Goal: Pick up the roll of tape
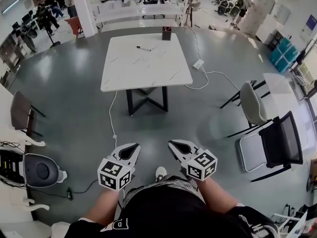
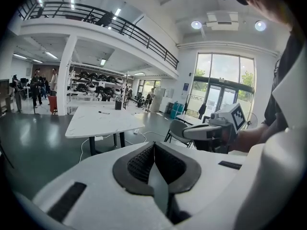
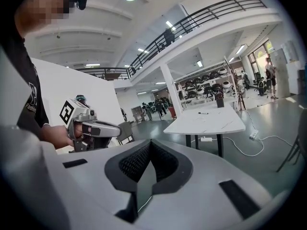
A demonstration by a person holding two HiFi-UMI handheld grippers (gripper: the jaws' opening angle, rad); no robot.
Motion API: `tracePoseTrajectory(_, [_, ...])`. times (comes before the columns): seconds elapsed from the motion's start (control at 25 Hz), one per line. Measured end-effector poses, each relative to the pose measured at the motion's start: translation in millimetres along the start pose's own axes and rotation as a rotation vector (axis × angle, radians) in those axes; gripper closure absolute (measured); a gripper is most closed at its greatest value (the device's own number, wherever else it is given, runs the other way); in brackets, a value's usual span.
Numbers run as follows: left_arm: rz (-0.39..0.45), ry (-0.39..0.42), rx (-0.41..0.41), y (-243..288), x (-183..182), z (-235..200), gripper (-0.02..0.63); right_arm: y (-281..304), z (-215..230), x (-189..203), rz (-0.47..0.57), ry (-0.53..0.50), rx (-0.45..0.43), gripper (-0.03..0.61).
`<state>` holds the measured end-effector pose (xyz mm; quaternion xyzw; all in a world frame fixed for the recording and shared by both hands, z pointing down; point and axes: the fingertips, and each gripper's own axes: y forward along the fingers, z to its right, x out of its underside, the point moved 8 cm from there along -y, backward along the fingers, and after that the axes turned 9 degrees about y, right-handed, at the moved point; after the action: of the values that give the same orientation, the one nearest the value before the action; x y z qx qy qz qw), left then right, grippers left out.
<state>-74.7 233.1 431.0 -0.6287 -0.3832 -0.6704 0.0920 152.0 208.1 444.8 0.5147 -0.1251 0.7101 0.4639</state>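
Left hand-held gripper (image 1: 133, 148) and right hand-held gripper (image 1: 173, 145), jaws together, empty; small dark object (image 1: 167, 33) on white table (image 1: 148, 69) indistinct

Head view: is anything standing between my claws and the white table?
No. Only floor and a thin white cable lie between the left claw, right claw and the table. No roll of tape shows.

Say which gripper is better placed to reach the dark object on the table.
Right, barely: the dark object sits slightly toward its side. Both shut, left gripper and right gripper are level, far from the table.
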Motion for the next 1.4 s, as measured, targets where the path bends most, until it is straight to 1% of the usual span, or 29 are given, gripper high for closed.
tracePoseTrajectory(0.16, [0.012,0.007,-0.012,25.4,-16.3,-8.7,0.595,5.6,26.1,-16.1,0.0,-0.006,-0.007,0.575])
tracePoseTrajectory(0.32, [0.006,0.006,-0.024,45.2,-21.9,-15.9,0.595,12.6,49.0,-26.9,-0.003,-0.01,-0.014,0.575])
tracePoseTrajectory(0.52, [0.001,0.014,-0.046,60.7,-33.1,-26.3,0.595,15.8,66.0,-39.9,0.002,-0.017,-0.025,0.575])
tracePoseTrajectory(0.68, [0.005,0.025,-0.037,75.1,-42.4,-28.4,0.595,16.1,79.5,-43.1,0.002,-0.01,-0.022,0.575])
tracePoseTrajectory(1.12, [-0.016,0.008,-0.03,97.4,-42.9,-37.2,0.595,22.1,99.1,-43.0,-0.015,0.015,-0.016,0.575])
tracePoseTrajectory(1.28, [-0.008,0.006,-0.023,111.6,-43.9,-47.4,0.595,32.6,110.9,-43.0,-0.02,0.019,-0.012,0.575])
tracePoseTrajectory(1.4, [-0.011,0.009,-0.013,120.9,-46.3,-59.9,0.595,44.0,116.8,-50.6,-0.017,0.017,-0.007,0.575])
